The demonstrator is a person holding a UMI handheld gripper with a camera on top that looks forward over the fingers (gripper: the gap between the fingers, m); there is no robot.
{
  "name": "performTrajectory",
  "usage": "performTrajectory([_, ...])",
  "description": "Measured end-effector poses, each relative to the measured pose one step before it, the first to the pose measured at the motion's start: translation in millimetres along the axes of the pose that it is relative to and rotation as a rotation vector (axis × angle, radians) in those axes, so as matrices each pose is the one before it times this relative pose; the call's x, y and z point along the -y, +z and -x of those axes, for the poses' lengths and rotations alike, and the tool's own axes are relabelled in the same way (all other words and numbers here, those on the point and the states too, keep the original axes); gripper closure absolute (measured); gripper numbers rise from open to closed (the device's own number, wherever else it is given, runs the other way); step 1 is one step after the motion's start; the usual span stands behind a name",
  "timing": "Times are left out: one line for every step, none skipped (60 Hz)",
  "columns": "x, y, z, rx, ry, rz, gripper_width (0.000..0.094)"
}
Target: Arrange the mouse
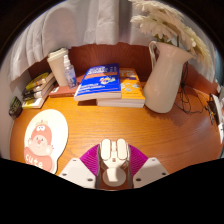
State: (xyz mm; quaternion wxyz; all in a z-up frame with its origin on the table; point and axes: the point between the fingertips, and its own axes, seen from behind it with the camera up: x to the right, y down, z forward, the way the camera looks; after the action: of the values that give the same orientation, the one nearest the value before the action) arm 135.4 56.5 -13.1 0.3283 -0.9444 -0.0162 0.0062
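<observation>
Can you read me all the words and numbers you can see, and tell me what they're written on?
No words here can be read for sure.
Blue books: white print on the covers, too small to read.
Round mat: a cartoon figure, with no letters I can make out.
Mouse, between the open gripper fingers: no label visible.
White jug: plain.
Items stacked to the left of the books: any print is too blurred.
</observation>
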Motion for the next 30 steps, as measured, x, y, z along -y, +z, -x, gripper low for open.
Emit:
performTrajectory([3.71, -2.54, 0.16, -0.00527, 0.0022, -0.00288, 0.0561])
performTrajectory([5.65, -3.56, 0.4, -0.00386, 0.0041, -0.00739, 0.056])
performTrajectory([7.9, -4.91, 0.09, -0.00474, 0.0074, -0.01335, 0.0561])
performTrajectory([8.55, -5.07, 0.11, -0.0078, 0.0099, -0.02017, 0.056])
performTrajectory([9.33, -6.95, 1.06, -0.00885, 0.0067, -0.01836, 0.0559])
performTrajectory([11.07, -7.21, 0.99, -0.00786, 0.003, -0.0212, 0.0558])
performTrajectory([12.24, -7.55, 1.51, -0.00653, 0.0012, -0.02255, 0.0558])
performTrajectory([13.07, -7.93, 1.66, -0.00635, 0.0031, -0.0247, 0.0558])
performTrajectory([14.01, -8.3, 1.95, -0.00678, 0.0048, -0.02632, 0.0557])
performTrajectory([14.33, -8.36, 2.49, -0.0064, 0.0052, -0.02658, 0.0558])
performTrajectory([14.52, -8.12, 2.95, -0.00481, 0.0032, -0.02595, 0.0557])
performTrajectory([15.22, -8.72, 1.81, -0.00381, 0.0017, -0.02493, 0.0557])
performTrajectory([14.02, -6.69, 3.84, -0.00472, 0.0021, -0.02765, 0.0557])
performTrajectory([14.17, -6.99, 3.67, -0.00624, 0.0001, -0.02639, 0.0557])
performTrajectory([13.95, -6.54, 4.22, -0.00509, -0.0007, -0.02444, 0.0557])
performTrajectory([13.31, -6.5, 4.71, -0.00393, -0.0001, -0.023, 0.0557])
performTrajectory([13.17, -5.76, 5.45, -0.00266, 0.0005, -0.02181, 0.0556])
performTrajectory([12.29, -5.39, 6.08, -0.0014, 0.001, -0.01989, 0.0557])
performTrajectory([11.08, -4.57, 6.38, 0.00038, 0.0007, -0.01783, 0.0557])
performTrajectory([9.75, -5.76, 7.34, -0.00063, 0.0017, -0.02331, 0.0557])
performTrajectory([9.48, -1.75, 7.25, 0.00808, -0.0007, -0.00573, 0.0556])
performTrajectory([7.56, -2.57, 7.82, 0.00473, 0.0019, -0.01134, 0.0554])
performTrajectory([6.73, -1.83, 8.36, 0.00521, 0.0033, -0.00928, 0.0555])
performTrajectory([5.24, -1.29, 9.0, 0.00693, 0.0038, -0.00733, 0.0554])
performTrajectory([4.26, -0.57, 9.62, 0.00808, 0.0035, -0.00552, 0.0553])
performTrajectory([2.65, 0.15, 9.97, 0.00918, 0.0013, -0.00338, 0.0552])
performTrajectory([0.94, 1.22, 9.72, 0.00992, -0.0018, -0.00115, 0.0552])
performTrajectory([-0.93, 1.13, 10.49, 0.00343, -0.0051, -0.00505, 0.0552])
performTrajectory([-1.28, 2.24, 8.83, 0.00738, -0.006, 0.00528, 0.0552])
performTrajectory([-2.81, 3.19, 8.34, 0.00608, -0.0085, 0.00464, 0.0552])
